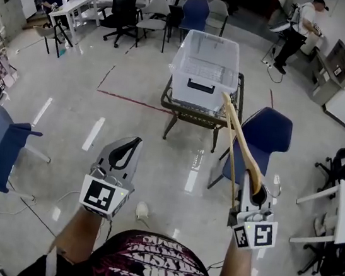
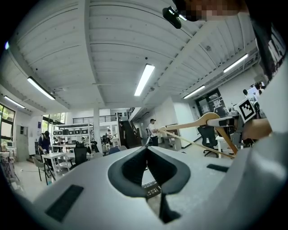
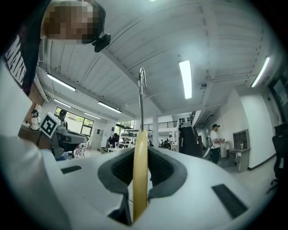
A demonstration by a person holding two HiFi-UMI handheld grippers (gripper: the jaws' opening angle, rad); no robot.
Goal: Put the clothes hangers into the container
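Right gripper [image 1: 258,192] jaws pinch the wooden hanger [image 1: 242,141], well short of the clear container [image 1: 199,84] on the bench [image 1: 170,105]. Left gripper [image 1: 132,144] jaws are pressed together, empty. Advised: bring the hanger's far end over the rim before releasing. The container appears in the head view only. The hook [image 3: 141,85] shows plainly only in the right gripper view.

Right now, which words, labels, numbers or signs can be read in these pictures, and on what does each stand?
None can be read for sure.
Shirt: pale lettering, too distorted to read.
Marker cubes on the left gripper and right gripper: square code patterns, no letters.
Clothes hanger: no print visible.
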